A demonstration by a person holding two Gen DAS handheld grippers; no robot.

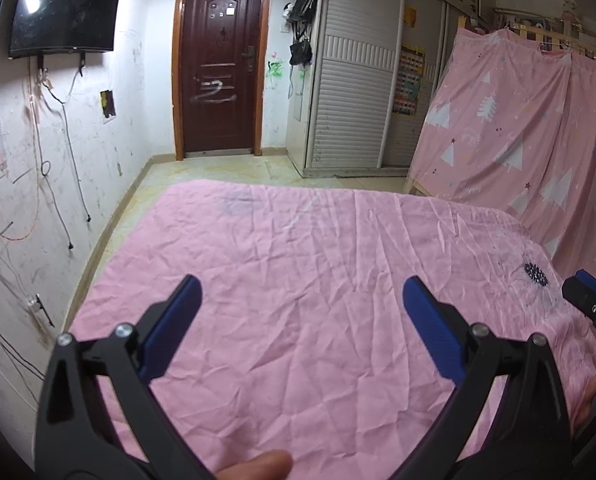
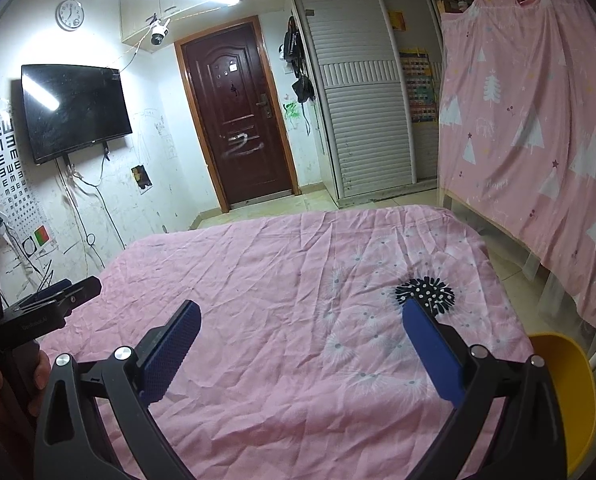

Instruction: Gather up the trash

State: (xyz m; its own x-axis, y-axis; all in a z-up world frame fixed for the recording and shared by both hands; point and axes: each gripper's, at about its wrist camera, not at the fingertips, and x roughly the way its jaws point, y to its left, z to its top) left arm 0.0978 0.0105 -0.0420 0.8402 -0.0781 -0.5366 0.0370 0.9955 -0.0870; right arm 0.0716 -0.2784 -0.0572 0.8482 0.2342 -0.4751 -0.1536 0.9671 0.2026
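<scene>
My left gripper (image 1: 300,288) is open and empty, held above a wrinkled pink sheet (image 1: 298,280) that covers a flat surface. My right gripper (image 2: 300,312) is open and empty above the same sheet (image 2: 258,280), near its black dandelion print (image 2: 425,291). The left gripper also shows at the left edge of the right wrist view (image 2: 70,292). The right gripper's tip shows at the right edge of the left wrist view (image 1: 586,292). I see no trash on the sheet in either view.
A yellow bin (image 2: 566,396) stands at the sheet's right edge, below my right gripper. A pink tree-print curtain (image 2: 538,140) hangs on the right. A dark door (image 1: 220,72), a white wardrobe (image 1: 358,80) and a wall TV (image 2: 74,112) lie beyond. Cables hang on the left wall (image 1: 50,160).
</scene>
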